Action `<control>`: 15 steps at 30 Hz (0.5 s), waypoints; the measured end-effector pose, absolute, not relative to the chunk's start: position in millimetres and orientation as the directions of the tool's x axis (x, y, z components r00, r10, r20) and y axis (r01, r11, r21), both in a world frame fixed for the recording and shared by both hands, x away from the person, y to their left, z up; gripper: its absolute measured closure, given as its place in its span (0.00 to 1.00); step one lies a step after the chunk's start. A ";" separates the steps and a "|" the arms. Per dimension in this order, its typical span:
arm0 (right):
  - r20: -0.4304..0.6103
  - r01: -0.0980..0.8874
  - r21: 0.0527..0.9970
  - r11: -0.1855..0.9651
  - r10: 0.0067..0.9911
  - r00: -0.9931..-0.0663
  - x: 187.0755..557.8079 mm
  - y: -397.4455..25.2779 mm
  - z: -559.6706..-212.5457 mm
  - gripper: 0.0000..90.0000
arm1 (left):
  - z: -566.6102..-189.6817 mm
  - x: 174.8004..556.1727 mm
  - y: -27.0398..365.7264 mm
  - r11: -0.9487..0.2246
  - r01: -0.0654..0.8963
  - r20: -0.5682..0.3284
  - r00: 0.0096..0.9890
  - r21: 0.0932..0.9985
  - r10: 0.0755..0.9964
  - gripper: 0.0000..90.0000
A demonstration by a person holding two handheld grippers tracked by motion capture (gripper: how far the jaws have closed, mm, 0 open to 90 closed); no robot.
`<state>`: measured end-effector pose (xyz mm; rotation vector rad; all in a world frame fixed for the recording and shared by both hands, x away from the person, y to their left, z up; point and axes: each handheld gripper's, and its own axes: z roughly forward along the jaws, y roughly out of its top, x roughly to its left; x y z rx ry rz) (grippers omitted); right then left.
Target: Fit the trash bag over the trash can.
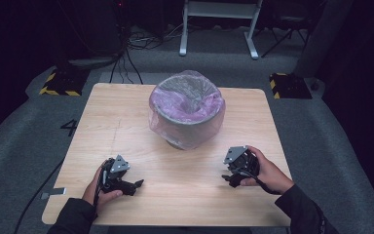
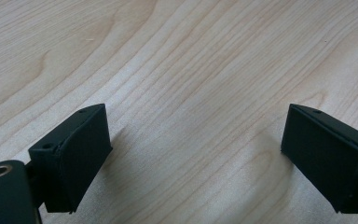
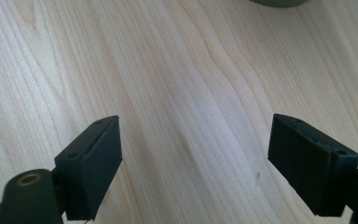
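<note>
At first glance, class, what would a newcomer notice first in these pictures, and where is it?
The eye lands on the grey bin, lined with a purplish clear plastic bag, standing at the far middle of the wooden table. Next come the left hand-held gripper and right hand-held gripper, both open, resting near the front edge.

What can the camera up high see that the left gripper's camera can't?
The high view alone takes in the grey bin lined with a purple bag, the person's two hands, the right gripper, the grey carpet and the stands at the back. The left gripper view alone gives a close look at the wood grain and the flat inner faces of its two jaws, which stand wide apart with nothing between them. Both views take in the left gripper and the wooden table.
</note>
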<state>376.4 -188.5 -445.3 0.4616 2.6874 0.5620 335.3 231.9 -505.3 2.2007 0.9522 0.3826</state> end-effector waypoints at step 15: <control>-0.281 0.261 0.420 0.869 0.398 -0.873 372.5 -198.2 -457.6 0.19 | -505.3 335.2 231.9 -0.485 0.522 -0.007 0.686 0.702 0.728 0.09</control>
